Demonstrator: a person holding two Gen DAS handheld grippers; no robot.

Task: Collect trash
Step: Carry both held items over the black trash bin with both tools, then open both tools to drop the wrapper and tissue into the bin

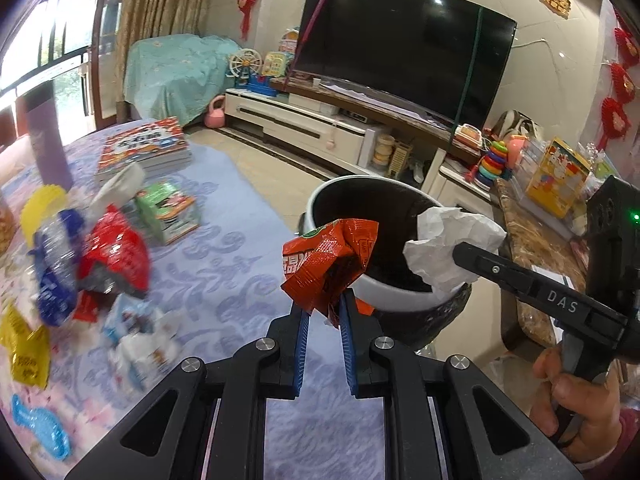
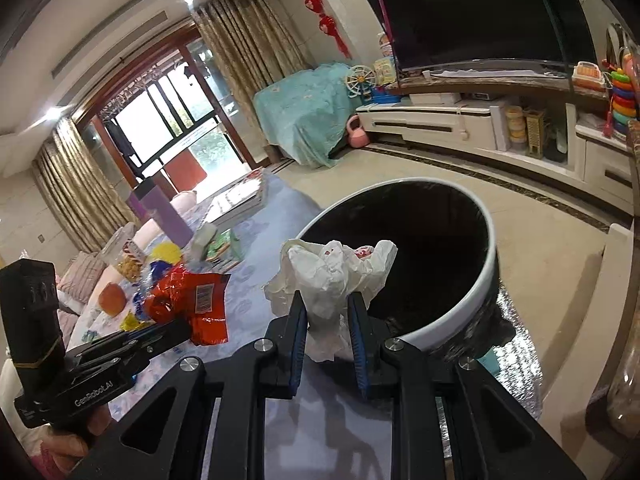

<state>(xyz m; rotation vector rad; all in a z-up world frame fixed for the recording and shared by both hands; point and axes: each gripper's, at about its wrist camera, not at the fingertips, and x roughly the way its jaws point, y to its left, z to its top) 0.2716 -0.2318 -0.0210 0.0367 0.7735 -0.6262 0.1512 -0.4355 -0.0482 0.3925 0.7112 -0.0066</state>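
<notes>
My left gripper (image 1: 323,303) is shut on a crumpled red-orange snack wrapper (image 1: 332,264) and holds it at the near rim of a white trash bin (image 1: 384,296) lined in black. My right gripper (image 2: 327,300) is shut on a crumpled white tissue (image 2: 328,276) and holds it over the bin's near rim (image 2: 452,316). The tissue (image 1: 448,248) shows in the left wrist view at the bin's right rim. The wrapper (image 2: 192,300) shows in the right wrist view, left of the bin.
More trash lies on the blue patterned tablecloth (image 1: 224,264) at left: a red wrapper (image 1: 116,260), a blue-and-clear bag (image 1: 56,264), yellow wrappers (image 1: 28,352), white tissues (image 1: 140,340). Books (image 1: 144,152) and a purple bottle (image 1: 48,140) stand further back. A TV (image 1: 404,48) is behind.
</notes>
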